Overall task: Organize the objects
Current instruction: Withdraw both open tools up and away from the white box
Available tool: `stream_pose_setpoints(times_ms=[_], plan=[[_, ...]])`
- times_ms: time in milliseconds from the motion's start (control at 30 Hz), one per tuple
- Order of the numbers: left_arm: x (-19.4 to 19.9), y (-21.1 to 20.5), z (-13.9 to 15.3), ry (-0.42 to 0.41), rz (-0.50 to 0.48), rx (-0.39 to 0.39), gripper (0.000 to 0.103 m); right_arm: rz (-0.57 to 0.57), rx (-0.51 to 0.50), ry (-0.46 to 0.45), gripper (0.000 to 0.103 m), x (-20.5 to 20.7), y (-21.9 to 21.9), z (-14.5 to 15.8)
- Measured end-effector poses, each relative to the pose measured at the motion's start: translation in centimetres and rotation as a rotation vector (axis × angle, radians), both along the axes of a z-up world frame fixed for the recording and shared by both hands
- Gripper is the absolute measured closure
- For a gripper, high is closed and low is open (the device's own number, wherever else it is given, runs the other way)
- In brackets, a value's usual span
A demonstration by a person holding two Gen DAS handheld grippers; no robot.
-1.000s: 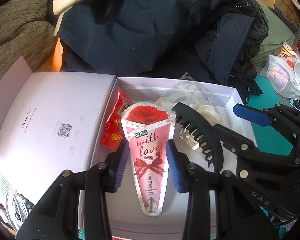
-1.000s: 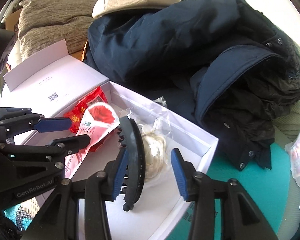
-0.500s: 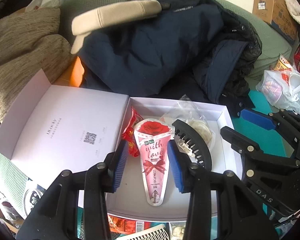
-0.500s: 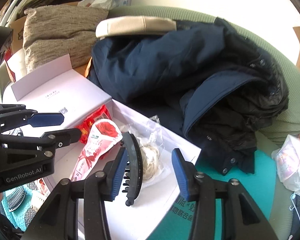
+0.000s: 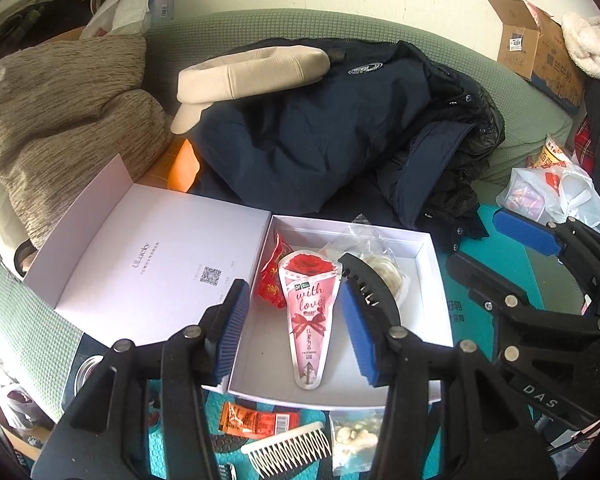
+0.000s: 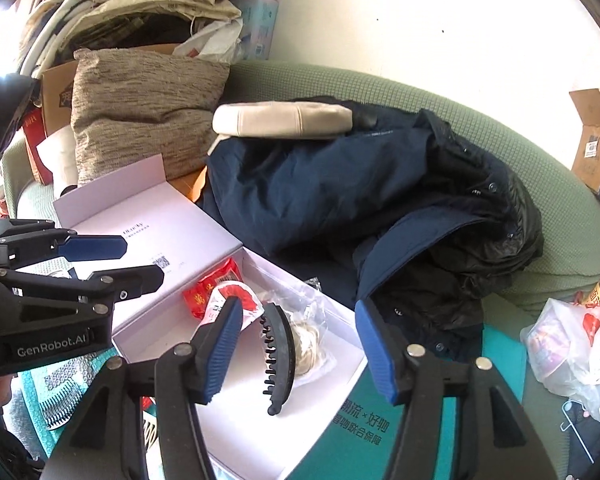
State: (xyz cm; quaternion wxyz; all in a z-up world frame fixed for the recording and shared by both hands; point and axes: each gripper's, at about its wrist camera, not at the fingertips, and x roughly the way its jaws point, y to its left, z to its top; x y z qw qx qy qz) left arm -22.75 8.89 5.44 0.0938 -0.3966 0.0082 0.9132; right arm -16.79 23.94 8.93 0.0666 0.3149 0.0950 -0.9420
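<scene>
An open white box [image 5: 436, 280] holds a pink "with love" packet [image 5: 308, 320], a red packet [image 5: 274, 276], a black hair claw clip [image 5: 370, 292] and a clear bag with a pale coil [image 5: 384, 268]. My left gripper [image 5: 292, 292] hangs above the pink packet with its jaws opening and nothing between the pads. My right gripper [image 6: 298, 312] hangs above the claw clip [image 6: 278, 356], its jaws also opening and empty. In each wrist view the other gripper shows at the side: the right gripper [image 5: 488, 240] and the left gripper [image 6: 142, 262].
The box lid [image 5: 140, 264] lies open to the left. A navy jacket [image 5: 320, 120] with a beige cap [image 5: 252, 72] is piled behind the box, with a brown cushion [image 5: 60, 92] at the left. A white comb [image 5: 288, 448], an orange packet [image 5: 256, 420] and a small bag [image 5: 352, 440] lie on the teal mat in front.
Both grippers have risen and drawn back from the box, and their jaws have widened. The pink packet and the claw clip stay lying in the box.
</scene>
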Motion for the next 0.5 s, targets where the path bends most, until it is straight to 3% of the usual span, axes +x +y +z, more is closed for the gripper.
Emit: stream_pose_setpoints(times_ms=[500], plan=[[7.2,-2.5,4.4,0.094,0.046,-0.016,0.038,0.019,0.016,0.052,0.035,5.1,-2.5,3.0]])
